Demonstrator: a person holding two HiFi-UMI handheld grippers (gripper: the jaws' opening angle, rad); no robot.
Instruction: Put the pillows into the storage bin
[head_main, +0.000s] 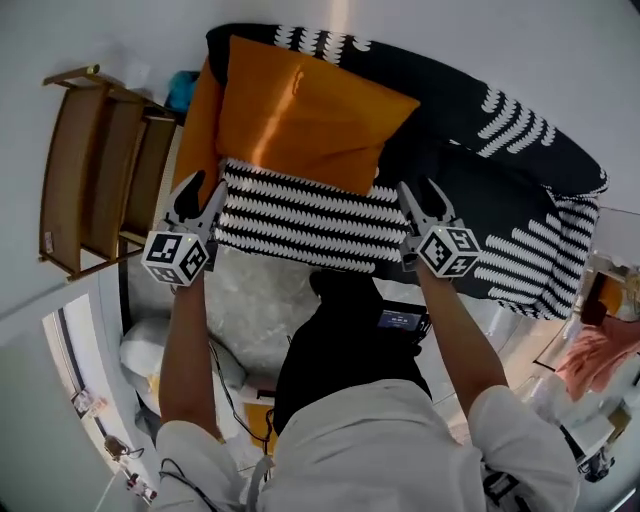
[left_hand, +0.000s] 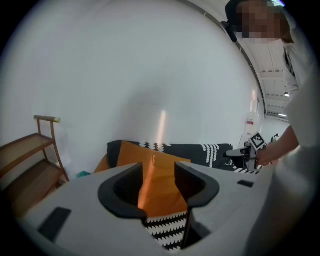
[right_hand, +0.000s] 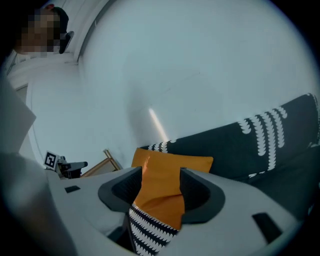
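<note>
Both grippers are open: the left gripper (head_main: 203, 195) and the right gripper (head_main: 420, 195) sit at the two short ends of the striped pillow (head_main: 300, 215), its edge between the jaws but not pinched, far as I can tell. It looks light and squishy, so I'd grab those end seams. Just beyond it lies the orange pillow (head_main: 300, 110), both on dark patterned fabric (head_main: 520, 150).

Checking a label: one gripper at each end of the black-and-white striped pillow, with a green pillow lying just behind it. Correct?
One thing is wrong: the pillow behind is orange, not green. The head view shows the orange pillow plainly, and both gripper views show it too. The rest stands: the left gripper and right gripper are at the two ends of the striped pillow.
</note>
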